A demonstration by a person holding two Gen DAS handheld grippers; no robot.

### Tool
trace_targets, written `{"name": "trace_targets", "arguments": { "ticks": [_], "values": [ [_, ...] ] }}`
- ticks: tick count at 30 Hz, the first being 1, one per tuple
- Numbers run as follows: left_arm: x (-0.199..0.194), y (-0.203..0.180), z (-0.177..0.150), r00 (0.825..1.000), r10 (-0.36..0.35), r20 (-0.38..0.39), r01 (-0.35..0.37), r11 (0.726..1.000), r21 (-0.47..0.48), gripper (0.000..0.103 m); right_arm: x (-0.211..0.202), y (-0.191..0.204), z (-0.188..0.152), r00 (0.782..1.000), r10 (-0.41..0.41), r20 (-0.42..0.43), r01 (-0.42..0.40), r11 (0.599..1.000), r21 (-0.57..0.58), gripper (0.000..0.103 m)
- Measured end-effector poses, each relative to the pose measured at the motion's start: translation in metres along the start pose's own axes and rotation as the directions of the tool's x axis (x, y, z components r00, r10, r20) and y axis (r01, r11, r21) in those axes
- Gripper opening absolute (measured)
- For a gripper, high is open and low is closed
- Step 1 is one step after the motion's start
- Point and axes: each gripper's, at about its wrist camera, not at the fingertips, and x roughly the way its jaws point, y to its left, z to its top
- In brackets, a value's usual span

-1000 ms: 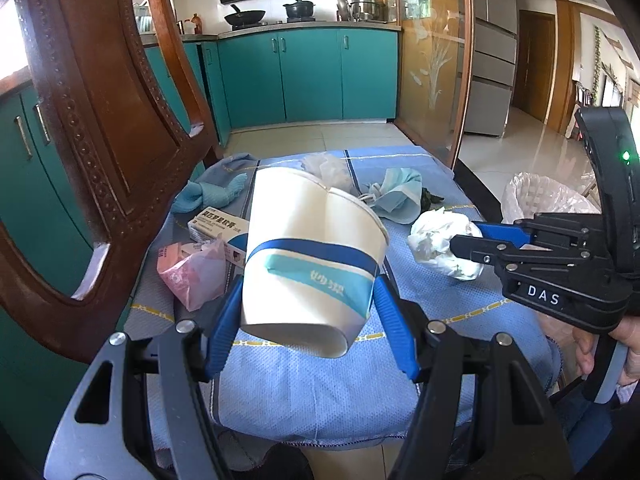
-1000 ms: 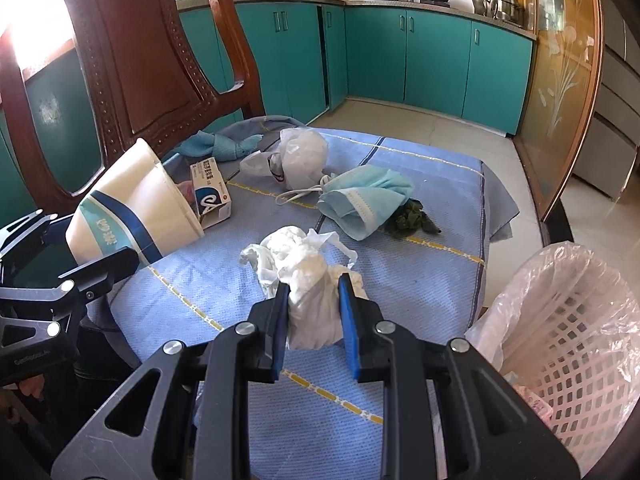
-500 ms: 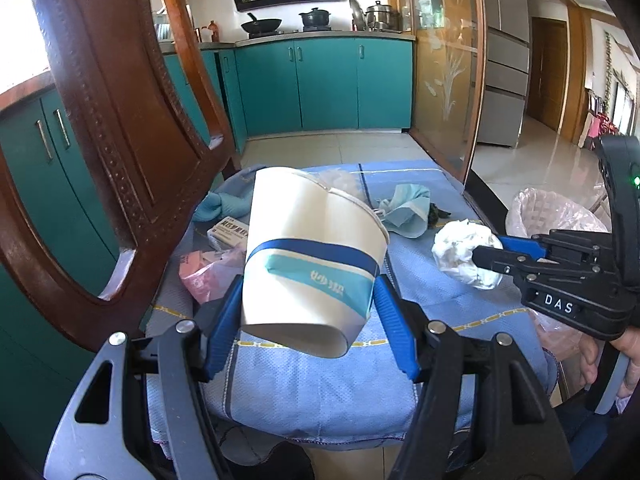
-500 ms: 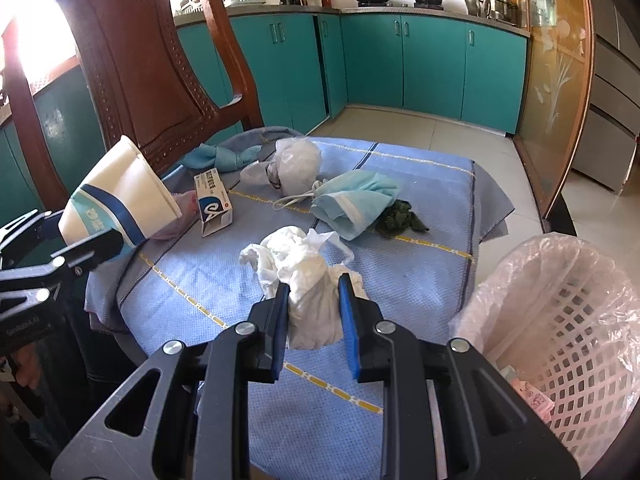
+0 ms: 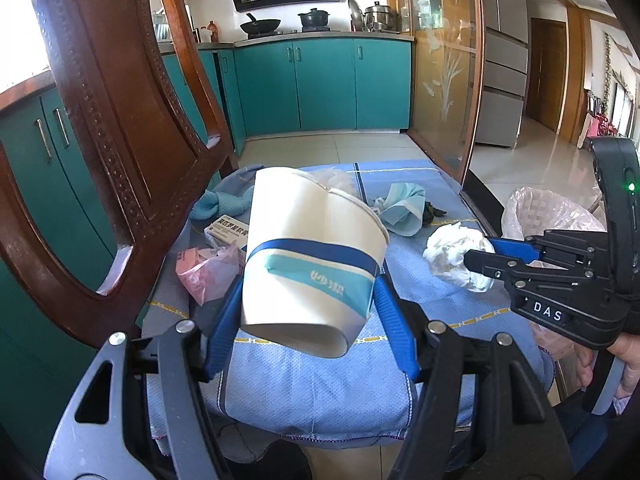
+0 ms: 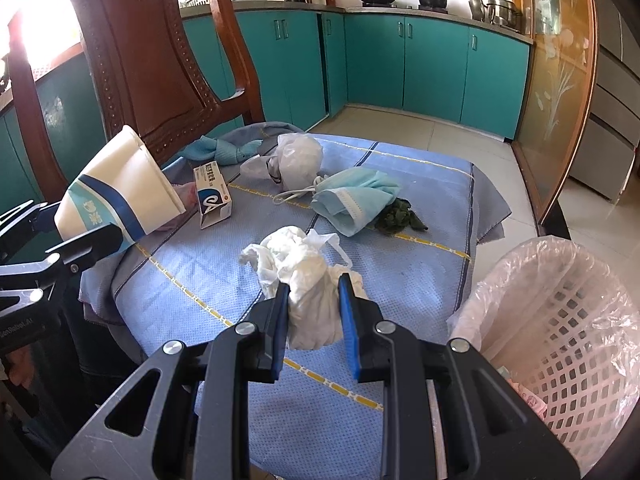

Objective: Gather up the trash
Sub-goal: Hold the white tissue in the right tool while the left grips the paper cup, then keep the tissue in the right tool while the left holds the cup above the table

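Your blue cloth-covered table (image 6: 420,208) carries the remaining litter, with the white lattice plastic basket lined with a clear bag (image 6: 560,320) standing just beside its right edge. Your left gripper (image 5: 310,312) is clamped on the large white paper cup with blue bands (image 5: 312,260), held tilted above the table's near edge. Your right gripper (image 6: 314,304) is clenched on the crumpled white tissue wad (image 6: 308,280), near the light blue face mask (image 6: 356,200) and small white cardboard box (image 6: 212,196).

I see a white cup (image 5: 312,264) with 2 blue bands between my blue left pads (image 5: 394,332), over a blue cloth (image 5: 304,392).
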Motion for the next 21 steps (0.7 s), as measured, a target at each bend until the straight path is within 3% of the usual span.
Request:
{"name": "trace_targets", "arguments": {
  "ticks": [21],
  "values": [
    [0.001,0.006,-0.003,1.0,0.005,-0.002,-0.005,1.0,-0.017,0.065,0.008,0.012,0.001,1.0,-0.003,-0.016,0.003,0.999,-0.036,0.024]
  ]
}}
